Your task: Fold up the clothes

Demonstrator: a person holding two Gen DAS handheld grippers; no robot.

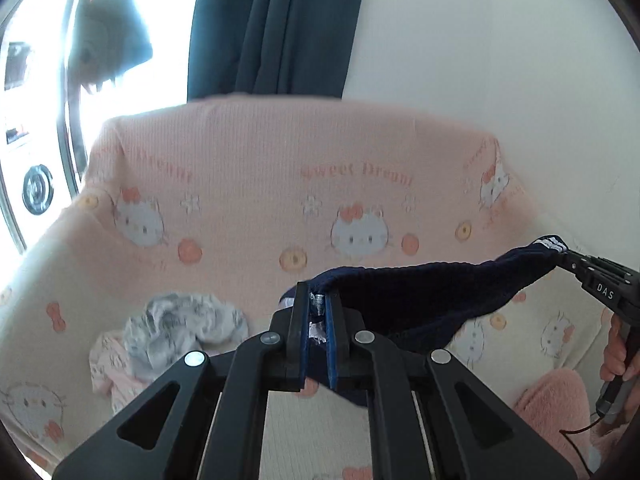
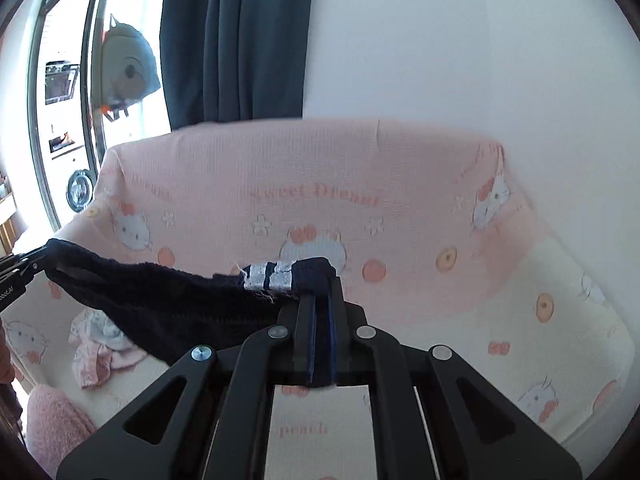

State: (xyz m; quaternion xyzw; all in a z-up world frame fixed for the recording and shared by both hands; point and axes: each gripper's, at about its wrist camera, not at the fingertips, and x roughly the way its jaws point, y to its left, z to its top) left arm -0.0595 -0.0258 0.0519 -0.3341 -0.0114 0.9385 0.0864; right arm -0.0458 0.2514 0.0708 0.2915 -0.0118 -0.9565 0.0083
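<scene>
Navy knit garment (image 1: 404, 296) hangs stretched in the air between the two grippers, above a sofa draped in a pink cartoon-cat blanket (image 1: 248, 184); the left gripper (image 1: 318, 308) is clamped on one end of it, its blue-padded fingers pressed together on dark fabric and a bit of white trim; the right gripper (image 2: 322, 304) is clamped on the other end, just beside a band of white stripes (image 2: 270, 276) with loose threads; in the left wrist view that right gripper (image 1: 560, 258) shows at the far edge, pinching the striped corner, with a hand (image 1: 618, 356) on its handle; the cloth sags in a shallow curve between the two holds; below it on the sofa seat lies a crumpled heap of grey and pale pink clothes (image 1: 176, 332), and a fuzzy pink item (image 1: 556, 408) sits near the hand; a dark curtain (image 1: 276, 24) hangs beside a bright window (image 1: 36, 80) behind the sofa.
</scene>
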